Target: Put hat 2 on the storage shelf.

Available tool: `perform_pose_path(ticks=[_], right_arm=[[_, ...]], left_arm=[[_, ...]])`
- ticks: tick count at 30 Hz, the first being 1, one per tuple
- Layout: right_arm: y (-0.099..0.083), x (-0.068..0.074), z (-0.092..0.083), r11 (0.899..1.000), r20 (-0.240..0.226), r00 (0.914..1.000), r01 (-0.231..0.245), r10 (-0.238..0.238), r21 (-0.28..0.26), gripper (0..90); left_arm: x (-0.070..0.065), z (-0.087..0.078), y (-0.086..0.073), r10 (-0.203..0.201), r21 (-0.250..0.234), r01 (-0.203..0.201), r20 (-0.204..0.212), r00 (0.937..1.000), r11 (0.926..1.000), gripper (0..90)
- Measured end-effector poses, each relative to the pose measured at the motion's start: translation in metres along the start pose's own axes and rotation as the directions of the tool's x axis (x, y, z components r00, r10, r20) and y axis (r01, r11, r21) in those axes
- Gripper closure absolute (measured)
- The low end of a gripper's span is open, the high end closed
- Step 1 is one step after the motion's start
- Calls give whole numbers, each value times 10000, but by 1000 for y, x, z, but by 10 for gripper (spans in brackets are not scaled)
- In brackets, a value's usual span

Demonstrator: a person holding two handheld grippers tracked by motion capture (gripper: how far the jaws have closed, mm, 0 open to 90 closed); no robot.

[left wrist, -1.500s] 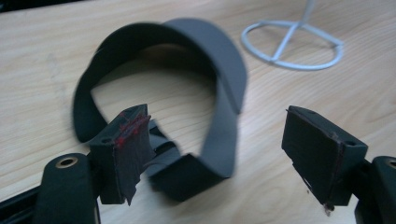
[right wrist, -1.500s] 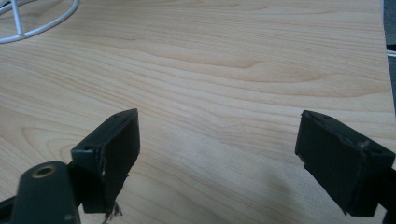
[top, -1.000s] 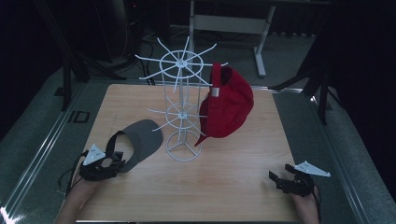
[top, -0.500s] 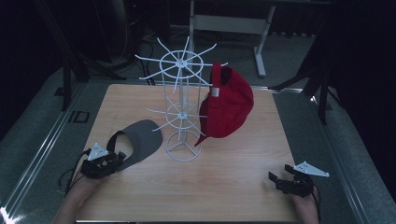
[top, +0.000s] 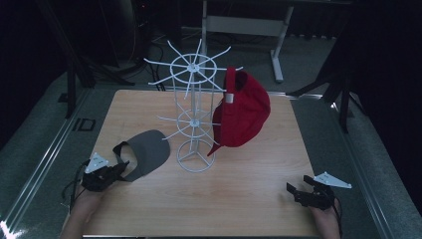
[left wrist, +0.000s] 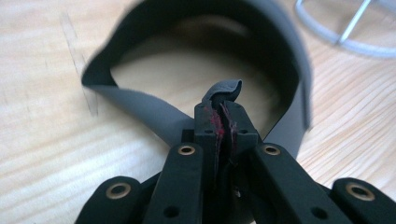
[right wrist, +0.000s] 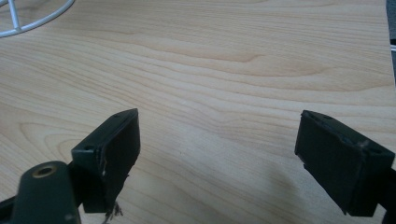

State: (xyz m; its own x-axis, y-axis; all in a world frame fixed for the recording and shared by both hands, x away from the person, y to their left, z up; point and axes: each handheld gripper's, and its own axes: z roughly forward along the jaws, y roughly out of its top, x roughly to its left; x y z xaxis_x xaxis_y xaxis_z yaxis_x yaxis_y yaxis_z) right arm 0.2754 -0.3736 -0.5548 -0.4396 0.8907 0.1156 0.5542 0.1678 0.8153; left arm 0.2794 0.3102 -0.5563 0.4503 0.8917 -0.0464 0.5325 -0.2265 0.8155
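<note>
Pale wood table (top: 249,199) — dark room

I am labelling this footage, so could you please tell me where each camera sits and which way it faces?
High view: above the person's side, looking forward and down on the light wooden table; both hands enter from below, left gripper and right gripper.
Left gripper view: rides that gripper, looking along jaws just closed on the strap of the grey fabric visor.
Right gripper view: rides that gripper, looking along open jaws over bare table.
Shared: the white wire hat rack, whose base ring shows in both gripper views.
</note>
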Motion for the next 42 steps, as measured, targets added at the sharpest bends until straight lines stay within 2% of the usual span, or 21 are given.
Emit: perform_pose_path(ticks=[2,4,5,7,11,16,20,24,26,29,30,32,34,35,36,37,38,39,40,41,42], right_arm=[[0,0,0,10000,0,10000,-2,2,10,140],[0,1,0,10000,-11,10000,5,-5,2,140],[0,1,0,10000,-11,10000,5,-5,2,140],[0,0,-1,10000,-38,10000,-29,29,-38,140],[0,0,-2,9998,-74,9999,-136,135,-168,140],[0,-1,-3,9996,-98,9998,-172,169,-246,140],[0,-1,-3,9995,-109,9997,-201,199,-257,140],[0,-1,-2,9996,-132,9997,-199,197,-210,140],[0,-1,-3,9995,-145,9997,-215,212,-213,140],[0,-2,-3,9994,-157,9996,-256,253,-241,140],[0,-3,-3,9993,-166,9995,-273,269,-243,140],[0,-3,-3,9992,-171,9994,-307,302,-252,140],[0,-3,-3,9992,-178,9994,-313,309,-237,140],[0,-3,-3,9993,-185,9994,-295,291,-219,140],[0,-2,-3,9993,-190,9994,-298,294,-209,140],[0,-2,-2,9995,-177,9995,-271,268,-189,140],[0,-2,-2,9995,-175,9995,-267,264,-177,140],[0,-2,-2,9995,-177,9995,-271,268,-174,140],[0,-2,-2,9995,-181,9995,-278,275,-171,140],[0,-2,-2,9995,-170,9995,-258,256,-153,140],[0,-2,-2,9996,-160,9996,-253,251,-138,140]], left_arm=[[1,-11,8,-129,-680,143,214,9997,9976,863],[3,-18,13,-130,-1113,156,240,9996,9937,864],[3,-18,13,-130,-1113,156,240,9996,9937,865],[3,-29,23,-57,-1631,119,381,9993,9865,865],[-2,-37,33,297,-1876,-218,391,9988,9820,866],[-11,-46,49,718,-2369,-559,591,9957,9699,866],[-18,-53,62,1093,-3134,-656,1238,9863,9473,866],[-20,-55,70,1273,-3299,-725,1477,9808,9412,866],[-20,-54,74,1316,-3294,-720,1623,9779,9414,867],[-20,-55,80,1236,-3509,-526,1832,9753,9349,867],[-22,-58,84,1376,-3691,-613,1842,9732,9274,867],[-23,-59,86,1429,-3728,-642,1876,9718,9257,867],[-24,-65,92,1553,-3943,-715,1849,9704,9162,867],[-26,-70,98,1688,-4131,-837,1740,9702,9069,867],[-26,-70,98,1688,-4131,-837,1740,9702,9069,867],[-27,-77,105,1790,-4354,-847,1804,9672,8963,867],[-27,-77,105,1790,-4354,-847,1804,9672,8963,867],[-27,-83,111,1830,-4514,-787,1922,9641,8888,867],[-27,-83,111,1830,-4514,-787,1922,9641,8888,867],[-28,-87,115,1877,-4640,-802,1904,9636,8822,867],[-29,-89,118,1873,-4669,-760,1968,9624,8810,867]])
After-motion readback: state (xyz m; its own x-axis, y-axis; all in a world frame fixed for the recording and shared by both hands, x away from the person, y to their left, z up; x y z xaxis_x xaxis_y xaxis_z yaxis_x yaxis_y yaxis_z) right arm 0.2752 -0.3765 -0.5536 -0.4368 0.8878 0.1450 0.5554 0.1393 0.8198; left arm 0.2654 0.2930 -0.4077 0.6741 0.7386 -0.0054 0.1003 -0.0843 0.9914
